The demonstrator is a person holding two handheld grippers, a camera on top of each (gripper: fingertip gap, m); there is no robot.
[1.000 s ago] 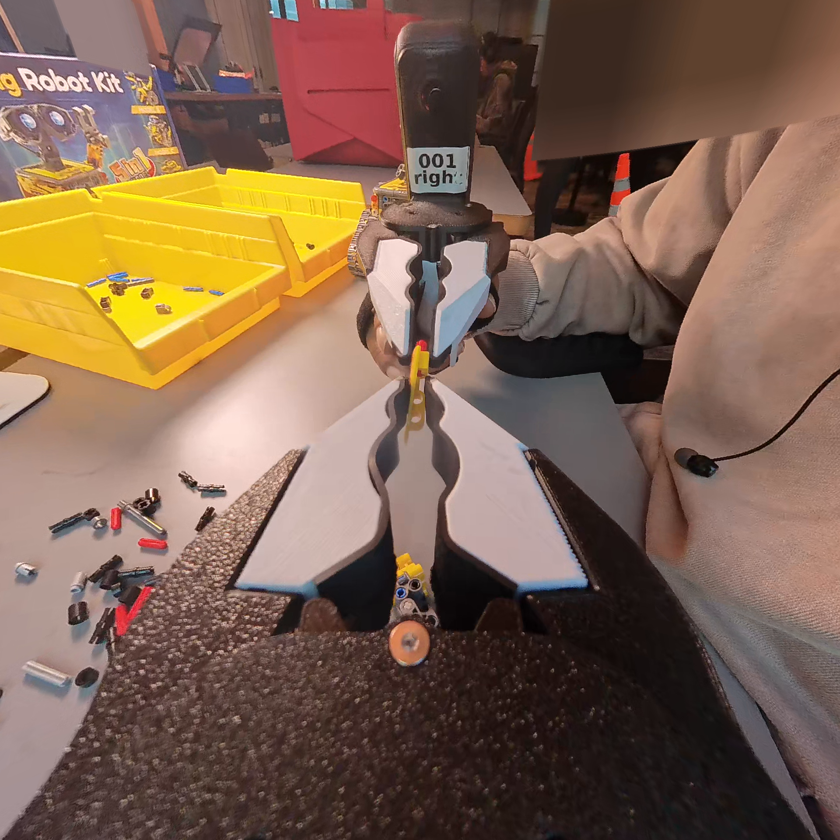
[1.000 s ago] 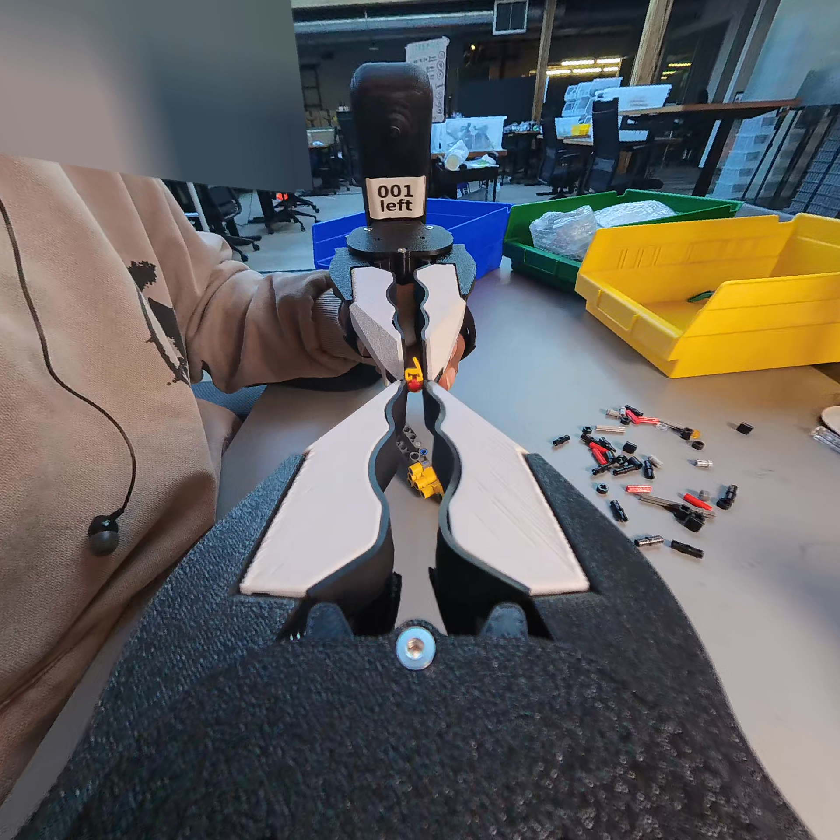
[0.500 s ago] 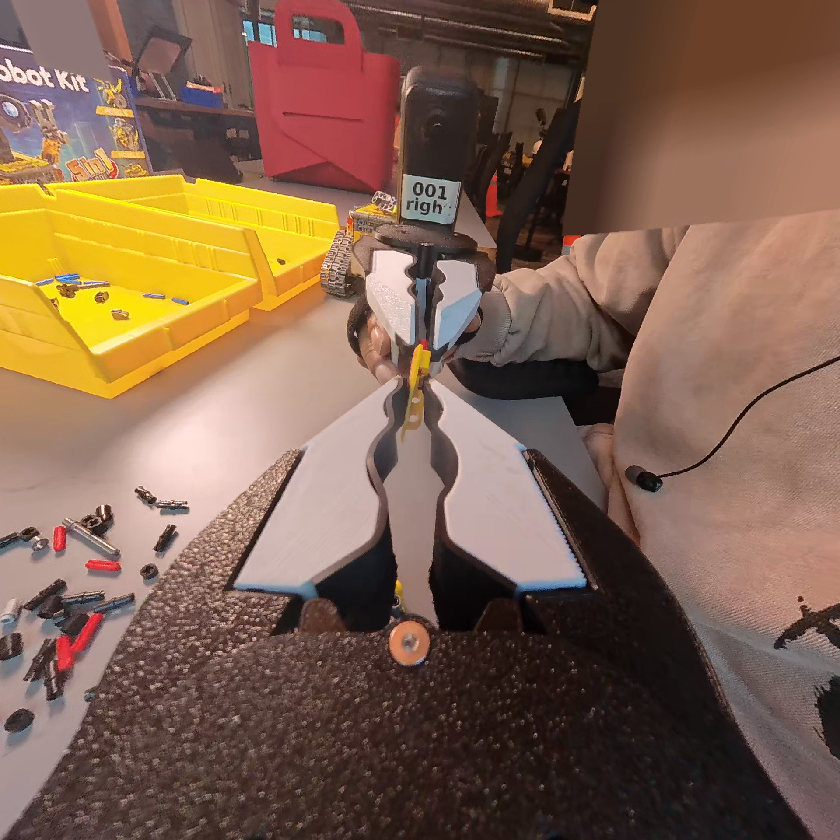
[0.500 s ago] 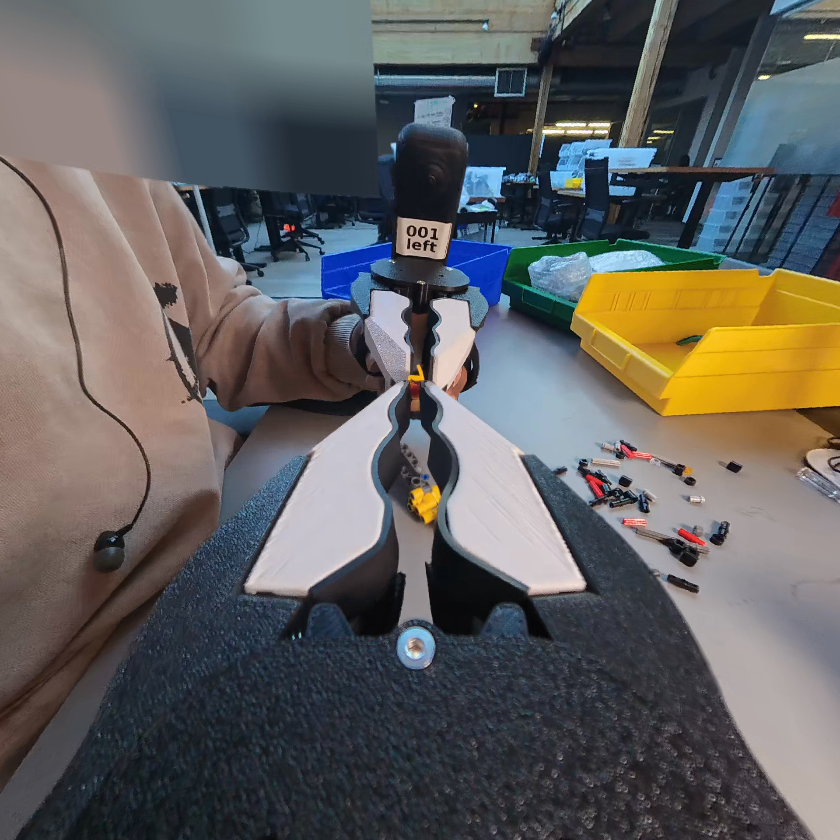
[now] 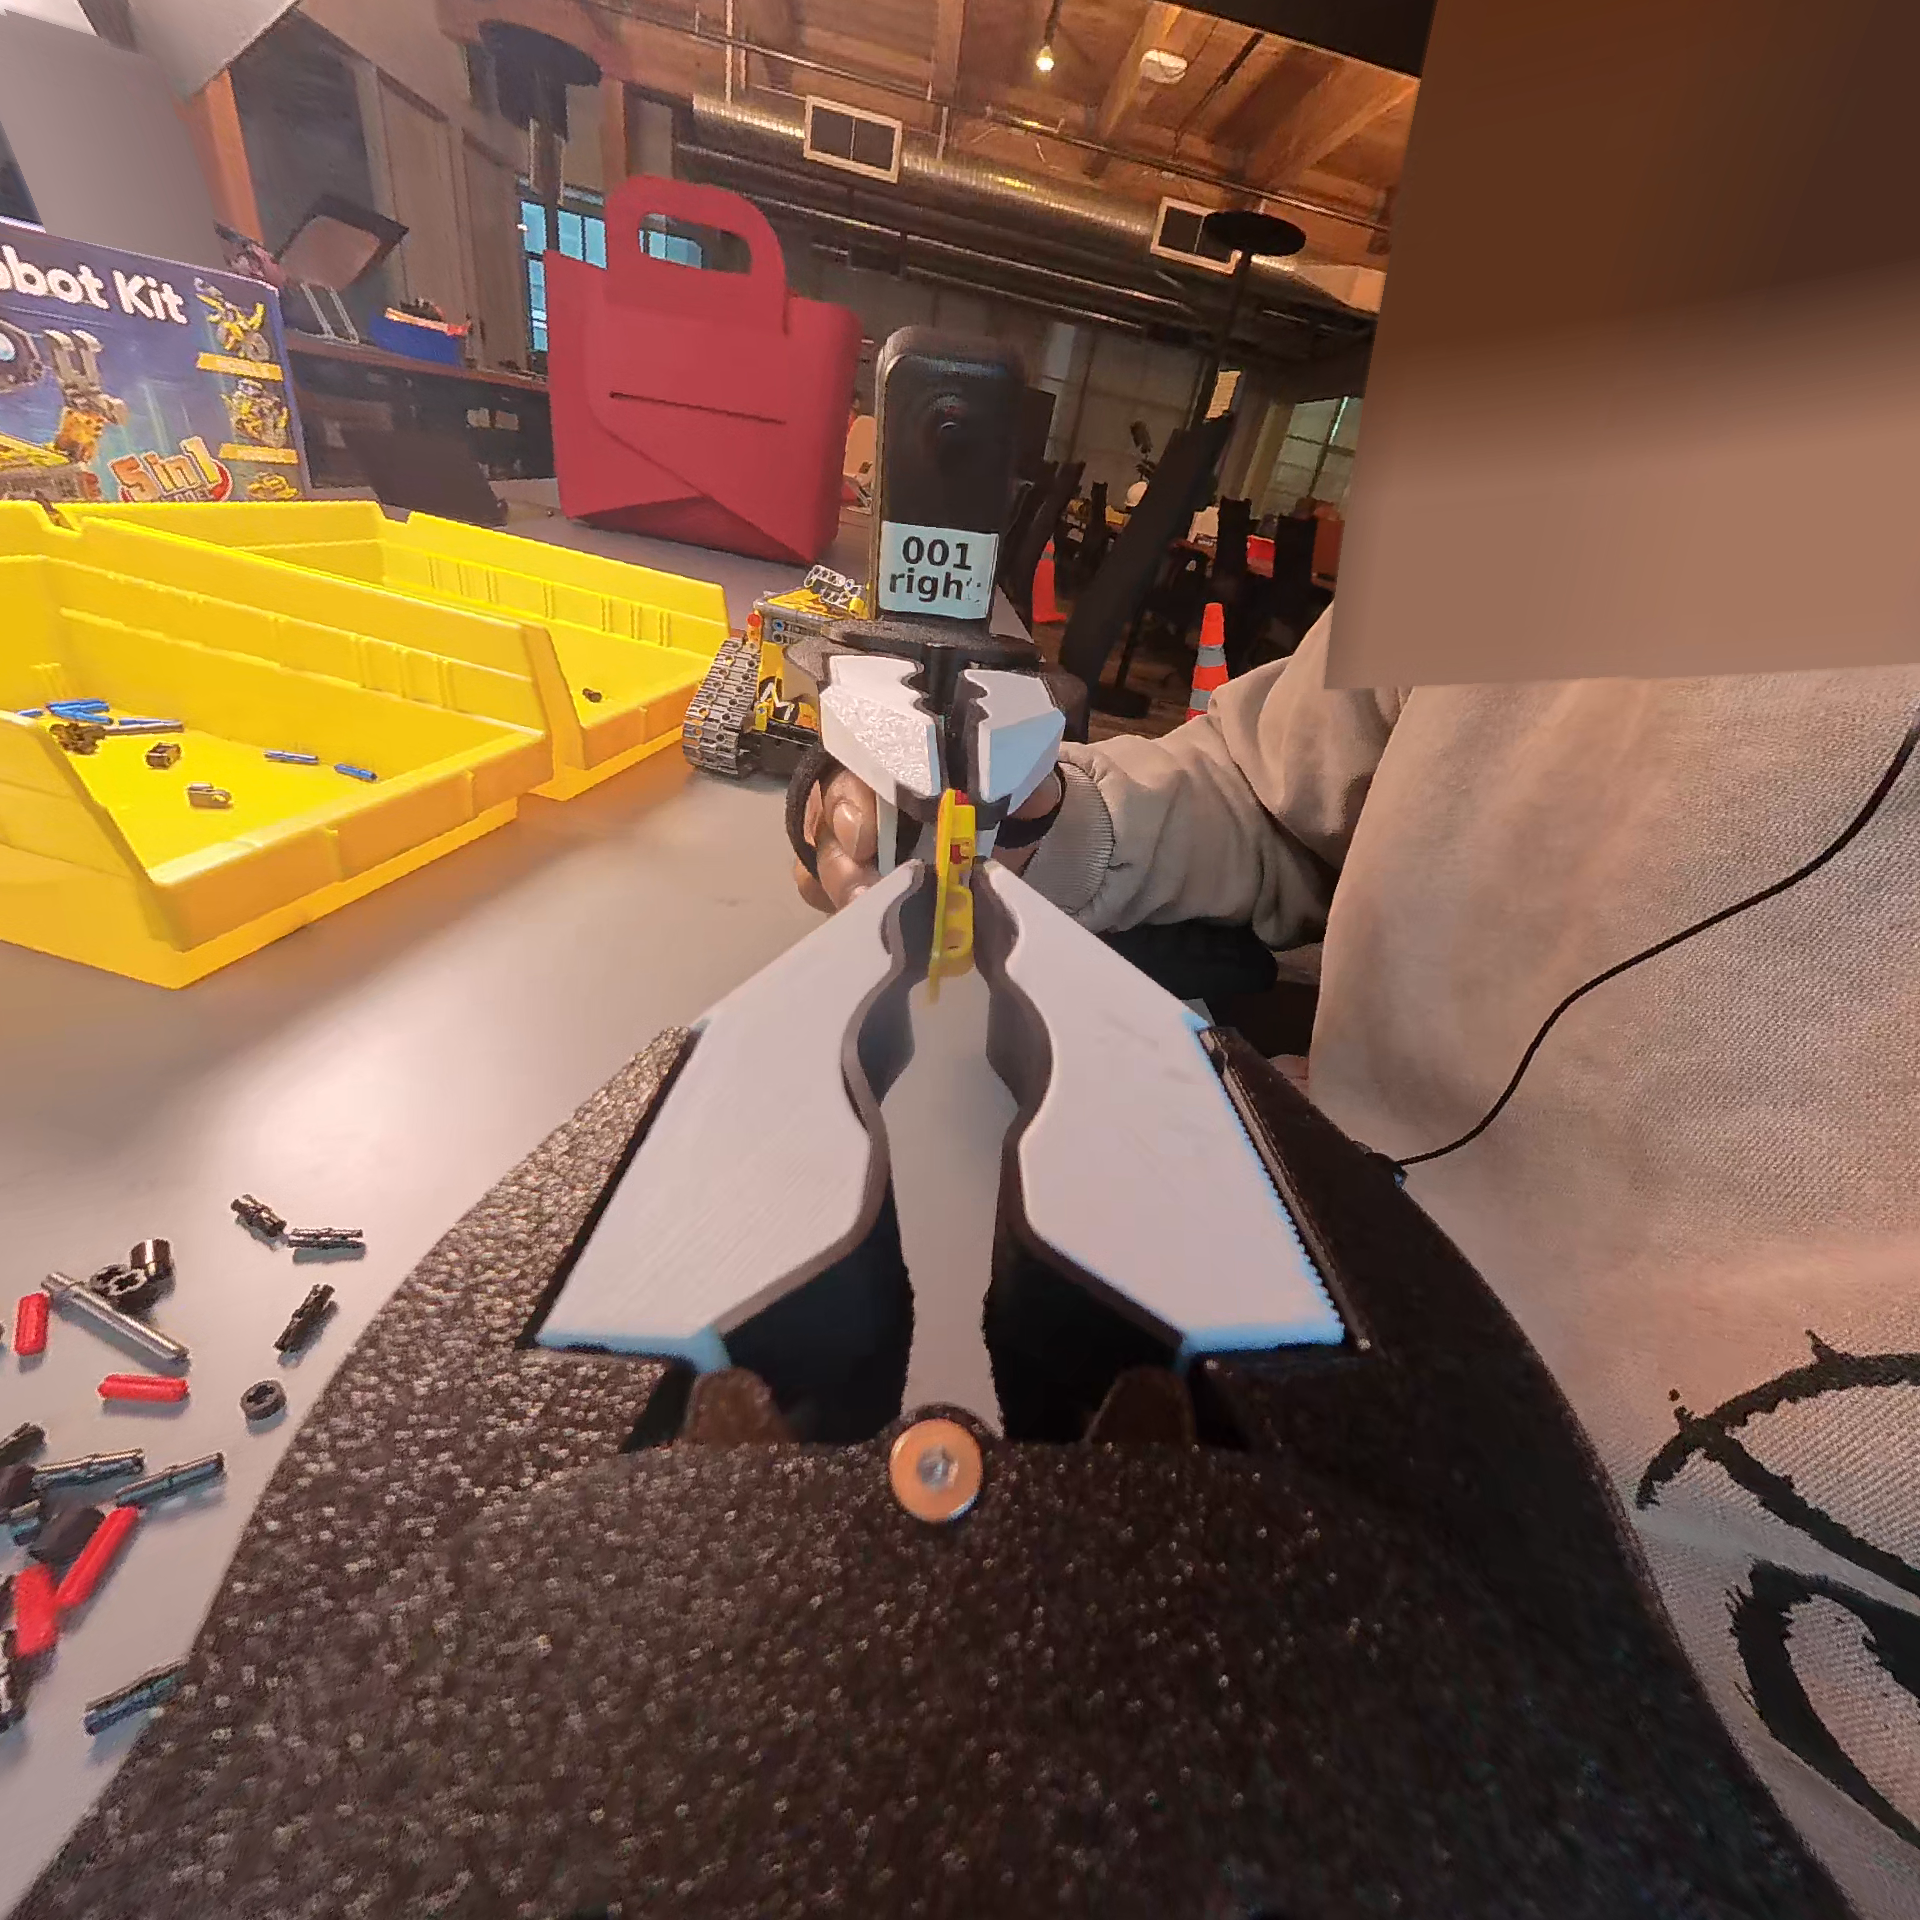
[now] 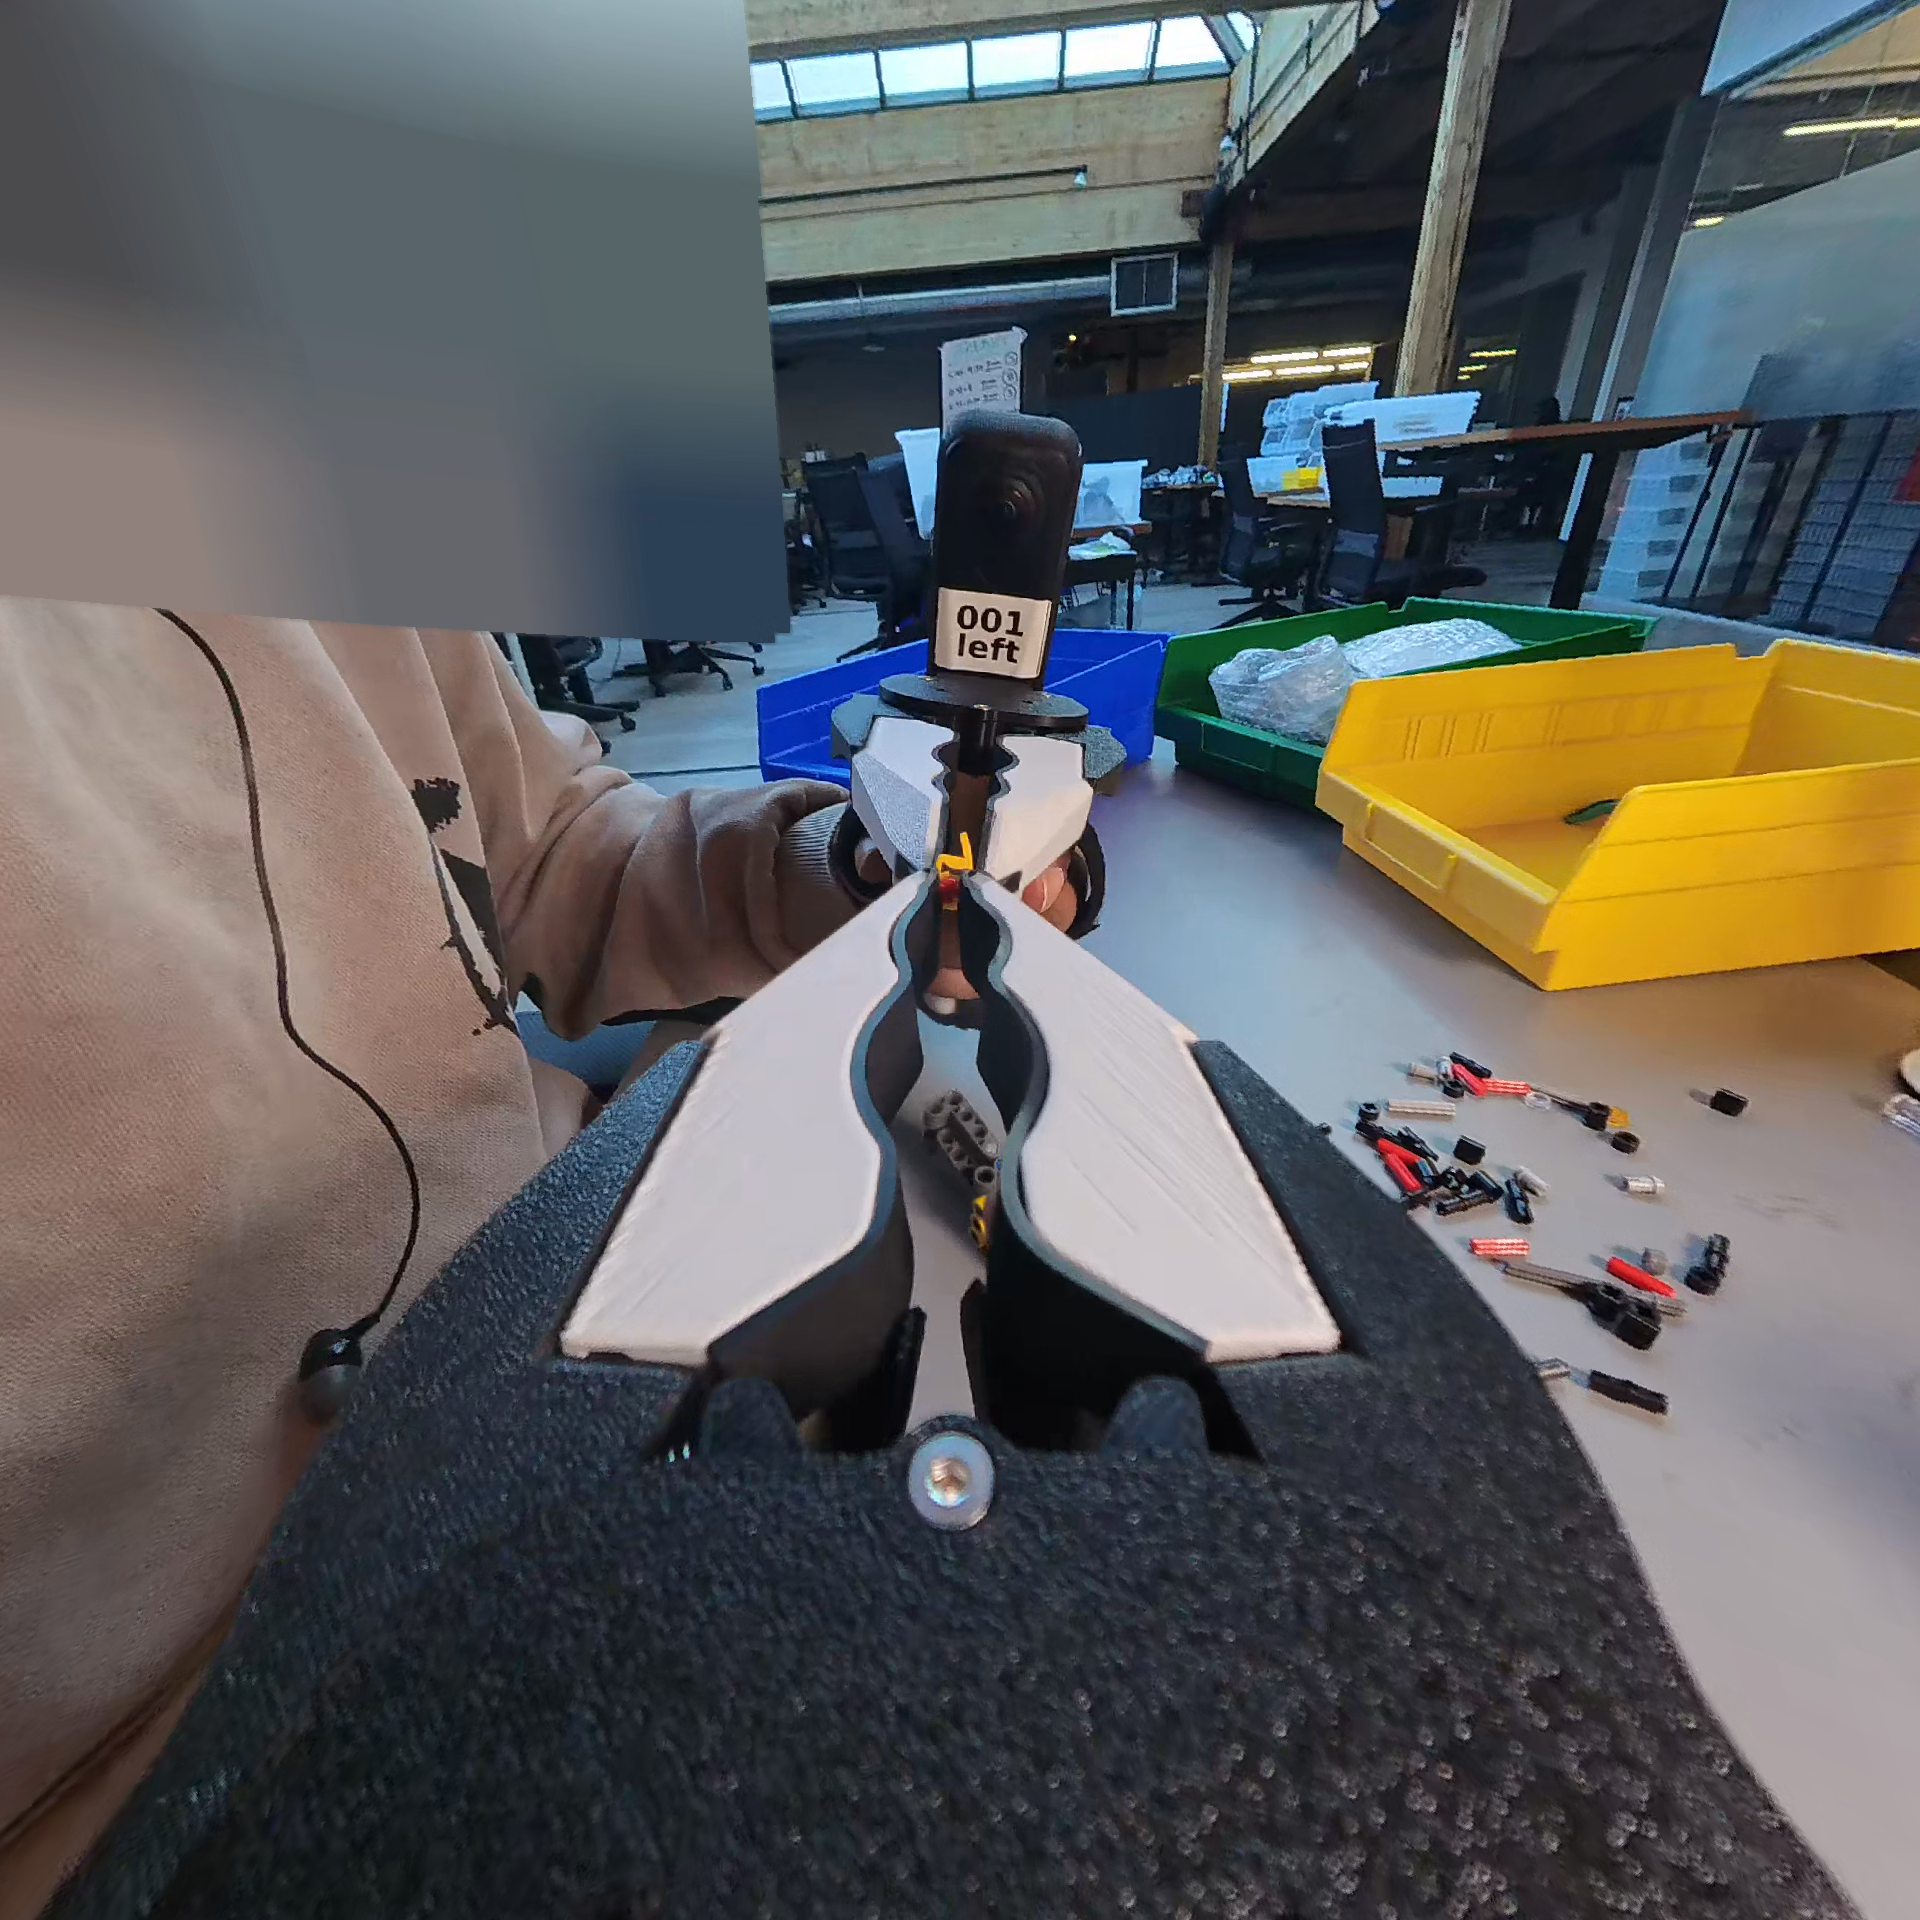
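the hall is evenly lit, daylight from the high windows point(image 6: 997, 73) and warm lamps on the wooden ceiling point(image 5: 1044, 60). wide lenses bow the edges, shadows on the grey table point(image 5: 436, 1049) fall soft, and the loose small parts point(image 5: 125, 1455) nearby smear slightly.

right gripper point(image 6: 948, 896): jaws closed on small yellow-red part point(image 6: 950, 871) | left gripper point(image 6: 961, 854): tip-to-tip, gripping same part | loose pins point(image 6: 1507, 1174): on counter point(image 6: 1247, 966)

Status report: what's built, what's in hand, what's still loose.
Built: a tracked yellow toy robot stands by the yellow bins. In hand: left tool shut on a yellow beam; right tool shut on a red pin at its top end. Left: loose pins and axles scattered on the table.
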